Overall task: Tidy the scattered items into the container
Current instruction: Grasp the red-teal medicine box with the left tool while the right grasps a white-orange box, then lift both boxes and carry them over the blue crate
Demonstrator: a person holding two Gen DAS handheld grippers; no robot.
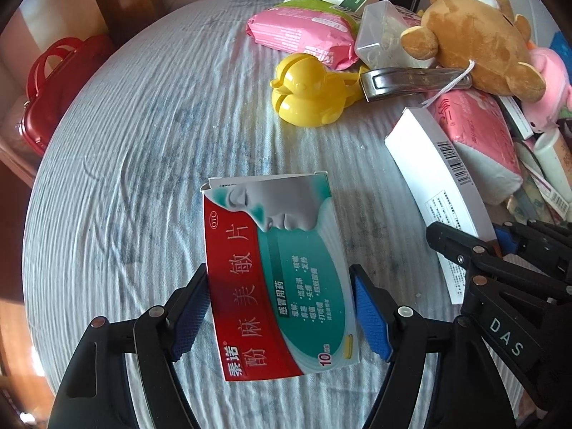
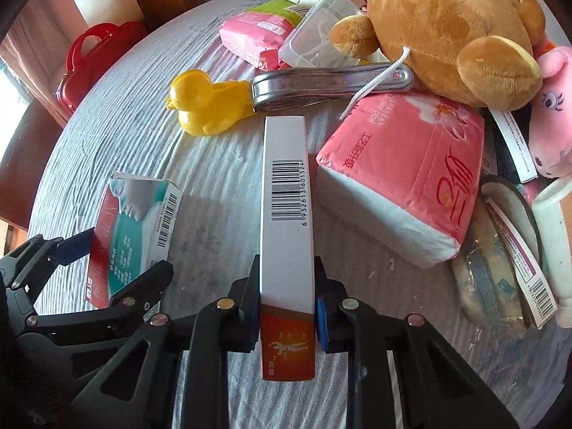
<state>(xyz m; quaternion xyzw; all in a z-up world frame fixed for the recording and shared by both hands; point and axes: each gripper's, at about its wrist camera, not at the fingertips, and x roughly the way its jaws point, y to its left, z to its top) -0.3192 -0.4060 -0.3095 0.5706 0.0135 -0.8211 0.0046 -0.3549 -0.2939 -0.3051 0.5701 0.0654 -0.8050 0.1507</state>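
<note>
Right tool (image 2: 286, 307) is clamped on the narrow sides of a slim white box (image 2: 286, 193), barcode edge up, so the box stands on its thin edge and pokes forward between the pads. Gripping across the thin dimension makes sense to me: it's the only width those jaws can close on properly.

Left tool (image 1: 280, 307) has the cold-medicine box (image 1: 279, 268) between its pads. The left pad looks like it's touching the red edge, but I see a sliver of gap at the right pad, so I can't tell if it's really pinched or just bracketed. That box has its end flap popped open at the far side, so I'd squeeze gently.

Both boxes sit over the striped cloth of the table (image 1: 143, 150). Further out there's a yellow duck (image 1: 311, 93), a metal handle (image 1: 411, 82) lying against it, a pink tissue pack (image 2: 404, 175), a wipes pack (image 1: 304, 35), and a brown plush bear (image 1: 475, 43) slumped on top of the pile.

The only container-ish thing I spot is a red case (image 1: 46, 96) off the table's far left edge, well apart from everything. My guess is that's where both boxes go.
</note>
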